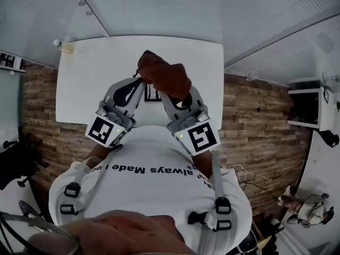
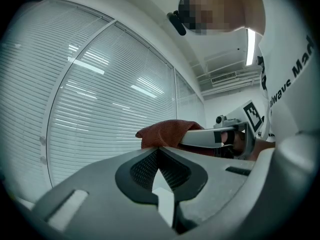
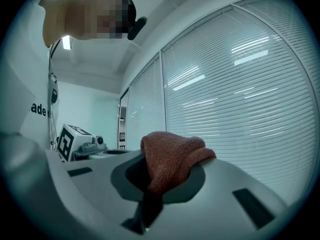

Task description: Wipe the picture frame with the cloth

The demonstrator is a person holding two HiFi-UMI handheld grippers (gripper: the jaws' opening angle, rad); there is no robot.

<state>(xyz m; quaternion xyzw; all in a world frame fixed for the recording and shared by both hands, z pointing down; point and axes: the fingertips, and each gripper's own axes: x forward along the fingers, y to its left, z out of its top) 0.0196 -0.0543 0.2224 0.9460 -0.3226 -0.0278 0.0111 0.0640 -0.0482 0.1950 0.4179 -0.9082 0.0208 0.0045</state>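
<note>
While aloft, cloth (image 3: pixel 172 156) in right claw (image 3: pixel 148 184).

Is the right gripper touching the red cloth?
Touching. The right gripper view shows the cloth pinched between the jaws of the right gripper, with its bunched top spilling over them.

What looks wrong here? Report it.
Nothing is spilled or broken. One oddity: the cloth sits bunched in the right tongs, held up in front of the window blinds rather than spread flat on the picture frame.
</note>
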